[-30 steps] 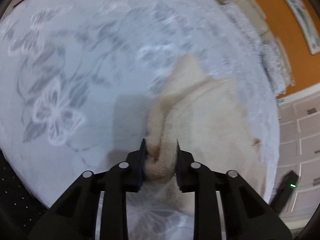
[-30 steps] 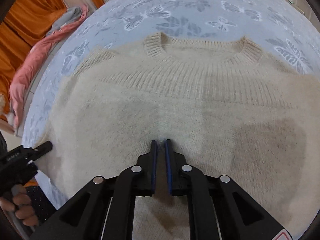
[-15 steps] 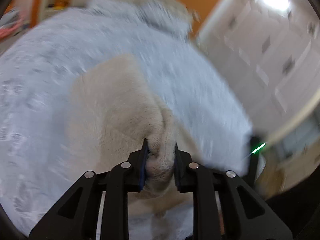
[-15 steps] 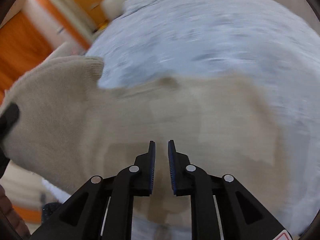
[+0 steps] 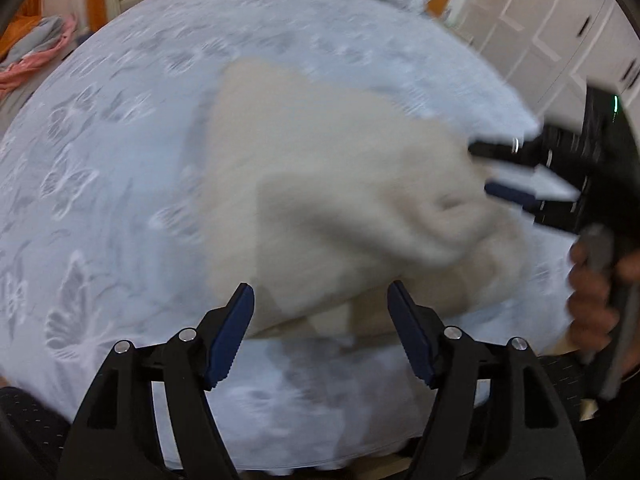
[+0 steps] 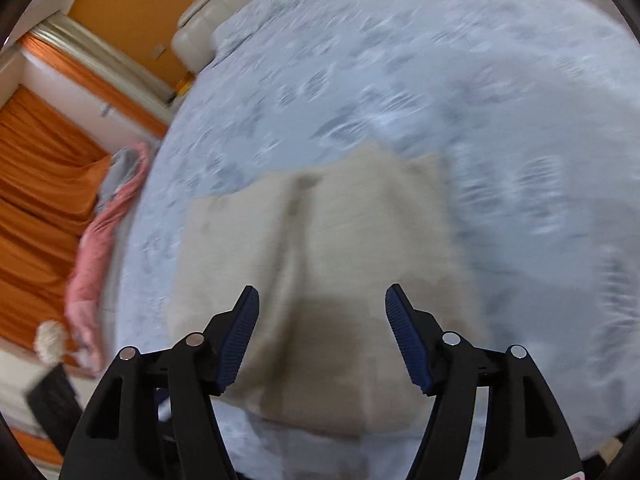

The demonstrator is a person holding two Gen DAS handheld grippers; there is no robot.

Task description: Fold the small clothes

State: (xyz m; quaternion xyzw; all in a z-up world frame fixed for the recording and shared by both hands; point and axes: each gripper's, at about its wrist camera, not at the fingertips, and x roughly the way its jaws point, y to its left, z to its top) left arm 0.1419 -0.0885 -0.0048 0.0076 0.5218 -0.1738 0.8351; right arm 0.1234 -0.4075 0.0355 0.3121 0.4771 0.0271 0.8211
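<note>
the cream sweater (image 5: 340,200) lies folded over on the bed (image 5: 120,160), on its pale blue butterfly cover, just ahead of both tongs. the left tongs (image 5: 320,312) have just been opening and stand wide, nothing between the pads; the sweater's near edge sits just beyond their tips. the right tongs (image 6: 322,312) have likewise just been opening and stand wide and empty above the sweater's near part. in the left view the right tongs (image 5: 496,168) show off to the right, tips at the sweater's raised fold, a hand (image 5: 592,292) on their handle. a pink garment (image 6: 100,248) lies far to the left of the right tongs.
</note>
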